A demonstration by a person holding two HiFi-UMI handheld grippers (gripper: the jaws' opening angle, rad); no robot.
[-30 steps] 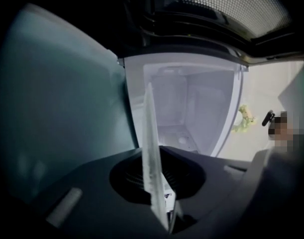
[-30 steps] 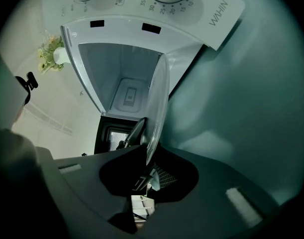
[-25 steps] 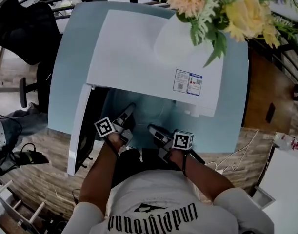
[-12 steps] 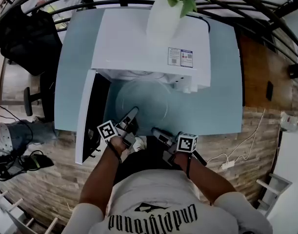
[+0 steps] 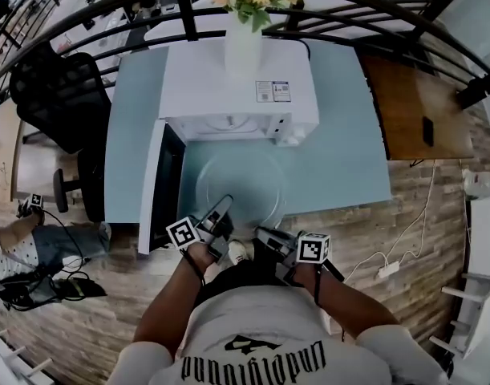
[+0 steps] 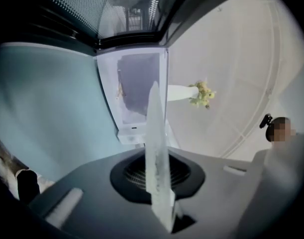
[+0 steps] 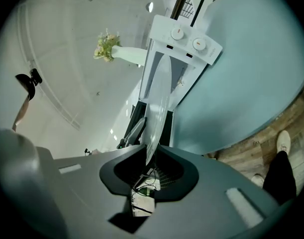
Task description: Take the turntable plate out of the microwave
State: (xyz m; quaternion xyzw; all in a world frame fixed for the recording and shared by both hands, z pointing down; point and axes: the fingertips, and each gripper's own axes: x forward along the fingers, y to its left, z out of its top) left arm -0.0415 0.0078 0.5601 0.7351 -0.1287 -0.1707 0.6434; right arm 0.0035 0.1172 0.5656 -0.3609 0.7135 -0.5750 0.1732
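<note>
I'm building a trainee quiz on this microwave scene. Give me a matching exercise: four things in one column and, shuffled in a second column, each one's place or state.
Things
1. round clear glass turntable plate
2. white vase of yellow flowers
3. dark-windowed microwave door
4. black office chair

Places or states
A. on top of the white microwave
B. on the floor beyond the left end of the light blue table
C. clamped at its near rim by the left gripper and the right gripper
D. swung open

Pairs: 1-C, 2-A, 3-D, 4-B
</note>
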